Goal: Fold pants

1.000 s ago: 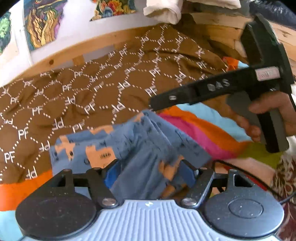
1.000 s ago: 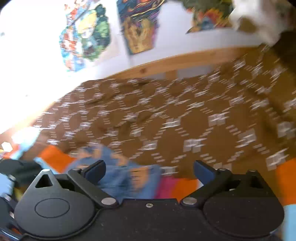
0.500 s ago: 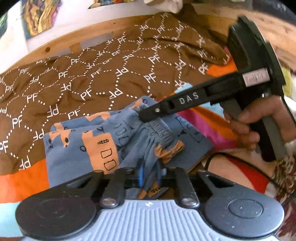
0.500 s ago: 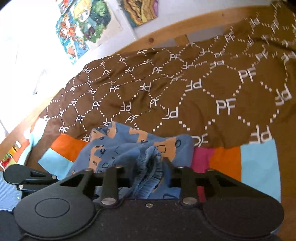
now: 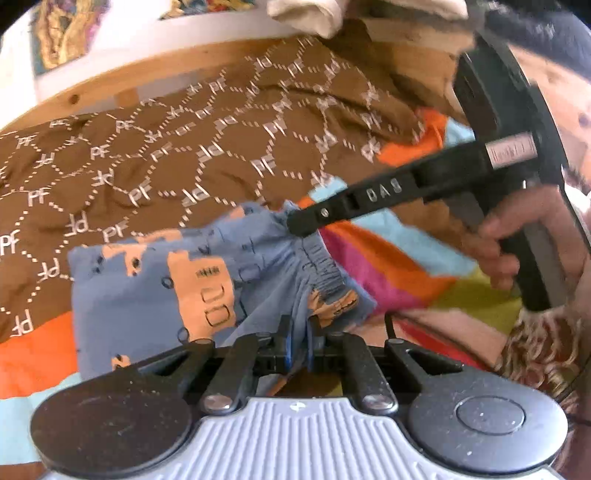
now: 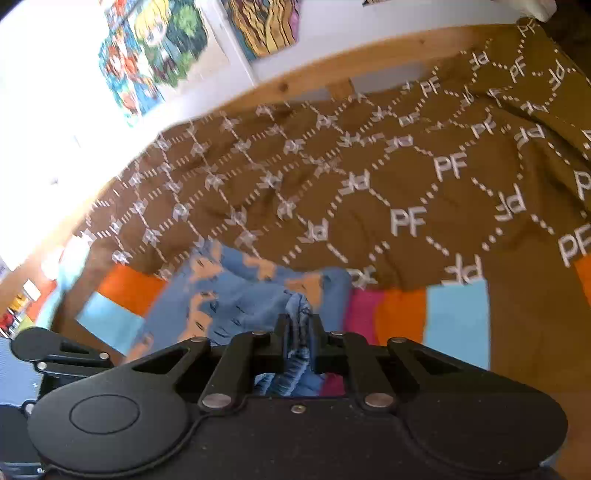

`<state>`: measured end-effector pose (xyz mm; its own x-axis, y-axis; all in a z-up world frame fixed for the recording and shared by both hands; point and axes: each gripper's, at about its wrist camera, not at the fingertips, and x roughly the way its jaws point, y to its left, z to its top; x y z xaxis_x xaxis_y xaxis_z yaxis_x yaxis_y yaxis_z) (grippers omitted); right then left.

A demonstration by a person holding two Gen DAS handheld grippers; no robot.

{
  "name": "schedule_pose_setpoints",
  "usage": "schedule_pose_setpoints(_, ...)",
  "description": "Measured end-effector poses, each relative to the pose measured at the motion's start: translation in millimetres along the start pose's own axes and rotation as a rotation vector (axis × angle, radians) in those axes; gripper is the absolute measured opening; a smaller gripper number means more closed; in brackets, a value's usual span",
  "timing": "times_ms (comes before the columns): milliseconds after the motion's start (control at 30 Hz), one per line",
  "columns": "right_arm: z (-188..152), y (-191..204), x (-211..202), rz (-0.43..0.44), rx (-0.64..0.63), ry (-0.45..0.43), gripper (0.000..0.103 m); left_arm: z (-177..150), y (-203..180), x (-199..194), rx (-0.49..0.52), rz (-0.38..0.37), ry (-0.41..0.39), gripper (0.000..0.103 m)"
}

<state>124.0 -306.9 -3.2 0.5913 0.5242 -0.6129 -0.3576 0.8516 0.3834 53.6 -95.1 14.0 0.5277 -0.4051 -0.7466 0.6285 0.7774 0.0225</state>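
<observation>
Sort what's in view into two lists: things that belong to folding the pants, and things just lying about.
Belongs to the job:
- blue pants
- left gripper, shut on the pants
- right gripper, shut on the pants

Just lying about:
- brown PF blanket
- striped sheet
- wall posters
- white cloth

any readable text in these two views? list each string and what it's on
"PF": repeated white letters all over the brown blanket, some mirrored or upside down.
"DAS": raised letters on the arm of the right tool, seen from the left wrist.
White label on that tool: print too blurred to read.
Wall posters: pictures only, no legible words.
</observation>
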Motion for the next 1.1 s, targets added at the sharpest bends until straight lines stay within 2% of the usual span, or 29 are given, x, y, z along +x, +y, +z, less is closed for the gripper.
schedule_pose_setpoints(33, -2, -1, 3, -0.009, -0.006, 0.007, 0.013, -2, 0, 4, -0.001, 0.003, 0.011, 0.009)
schedule_pose_setpoints(100, -3, -1, 6, -0.028, -0.022, 0.010, 0.023, -3, 7, 3, -0.042, -0.021, 0.008, 0.013)
schedule_pose_setpoints(133, -3, -1, 5, -0.047, -0.031, 0.004, 0.028, -3, 12, -1, -0.069, -0.043, 0.000, 0.027)
schedule_pose_setpoints(167, -3, 0, 3, -0.061, -0.040, -0.003, 0.039, -3, 18, -7, -0.100, -0.064, -0.009, 0.050)
schedule_pose_setpoints(233, -3, 1, -3, -0.100, -0.067, -0.033, 0.052, -4, 34, -24, -0.176, -0.074, -0.064, 0.074)
schedule_pose_setpoints(300, -3, 4, -6, -0.137, -0.090, -0.065, 0.070, -5, 50, -36, -0.238, -0.027, -0.104, 0.074)
schedule_pose_setpoints(333, -3, 6, -8, -0.154, -0.098, -0.084, 0.075, -4, 59, -38, -0.264, 0.020, -0.110, 0.075)
schedule_pose_setpoints(400, -4, 12, -8, -0.149, -0.106, -0.104, 0.086, -2, 74, -37, -0.315, 0.173, -0.104, 0.083)
schedule_pose_setpoints(467, -7, 20, -7, -0.129, -0.128, -0.099, 0.092, 2, 89, -27, -0.359, 0.315, -0.077, 0.084)
schedule_pose_setpoints(500, -9, 26, -5, -0.119, -0.147, -0.088, 0.096, 4, 98, -21, -0.380, 0.345, -0.065, 0.084)
schedule_pose_setpoints(600, -16, 41, 2, -0.118, -0.251, -0.027, 0.099, 5, 115, -1, -0.405, 0.382, -0.022, 0.084)
schedule_pose_setpoints(667, -21, 48, 9, -0.178, -0.351, 0.045, 0.101, 2, 118, 13, -0.374, 0.434, 0.037, 0.086)
schedule_pose_setpoints(700, -26, 49, 12, -0.217, -0.409, 0.082, 0.102, -2, 121, 17, -0.368, 0.428, 0.055, 0.086)
schedule_pose_setpoints(733, -28, 48, 13, -0.219, -0.438, 0.103, 0.102, -6, 124, 18, -0.384, 0.411, 0.058, 0.086)
schedule_pose_setpoints(800, -26, 39, 9, -0.178, -0.410, 0.114, 0.102, -10, 130, 14, -0.422, 0.384, 0.052, 0.086)
schedule_pose_setpoints(867, -17, 28, -2, -0.117, -0.336, 0.086, 0.102, -8, 135, 4, -0.444, 0.371, 0.015, 0.087)
schedule_pose_setpoints(967, -5, 17, -16, -0.096, -0.238, -0.014, 0.102, 1, 143, -7, -0.436, 0.379, -0.055, 0.091)
schedule_pose_setpoints(1033, 2, 8, -14, -0.088, -0.135, -0.091, 0.102, 13, 149, 0, -0.421, 0.406, -0.051, 0.091)
schedule_pose_setpoints(1100, 8, 4, -1, -0.087, -0.085, -0.133, 0.102, 24, 156, 16, -0.406, 0.434, -0.027, 0.091)
